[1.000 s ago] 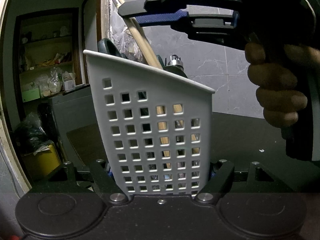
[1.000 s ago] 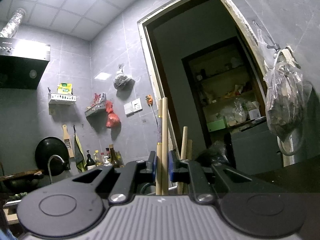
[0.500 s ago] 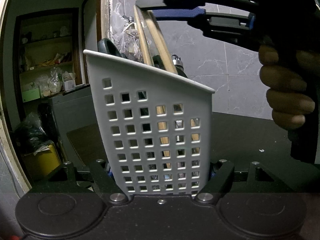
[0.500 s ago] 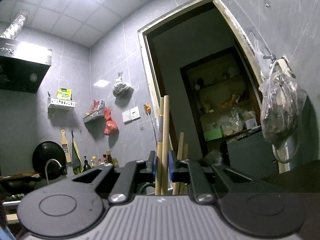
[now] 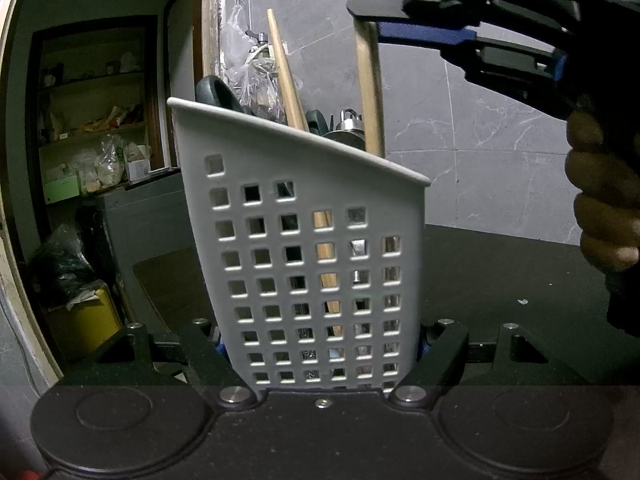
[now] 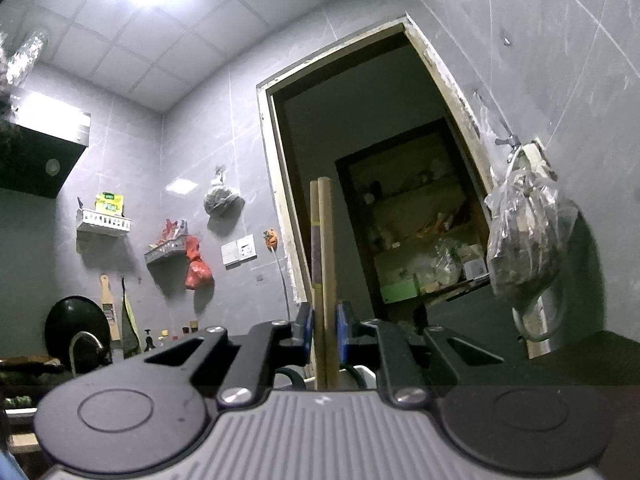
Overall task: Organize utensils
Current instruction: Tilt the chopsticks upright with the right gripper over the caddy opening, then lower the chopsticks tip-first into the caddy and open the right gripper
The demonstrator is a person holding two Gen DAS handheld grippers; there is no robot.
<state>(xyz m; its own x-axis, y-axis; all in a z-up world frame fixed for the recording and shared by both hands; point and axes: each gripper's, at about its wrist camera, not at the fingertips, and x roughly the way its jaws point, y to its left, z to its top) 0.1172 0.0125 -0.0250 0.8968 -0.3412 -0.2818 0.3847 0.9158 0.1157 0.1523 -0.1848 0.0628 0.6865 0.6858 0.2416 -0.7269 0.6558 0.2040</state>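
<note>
A white perforated utensil holder (image 5: pixel 320 240) stands on the dark counter, and my left gripper (image 5: pixel 324 344) is shut on its base, one finger on each side. Black handles, a metal utensil and a leaning wooden stick (image 5: pixel 285 76) poke out of its top. My right gripper (image 5: pixel 372 16) hovers above the holder's right side, held by a hand (image 5: pixel 604 200). It is shut on a pair of wooden chopsticks (image 5: pixel 370 92) that stand nearly upright with their lower ends inside the holder. In the right wrist view the chopsticks (image 6: pixel 325 256) rise between the blue pads of that gripper (image 6: pixel 323 332).
The dark counter (image 5: pixel 500 272) runs to a grey tiled wall behind. A plastic bag (image 6: pixel 524 236) hangs from a wall hook near the doorway (image 6: pixel 384 200). Shelves with packets fill the room beyond. A yellow bin (image 5: pixel 84 316) sits low on the left.
The right gripper has shifted rightward over the holder, and its chopsticks have swung from a slant to nearly upright. The left gripper and the holder have stayed still.
</note>
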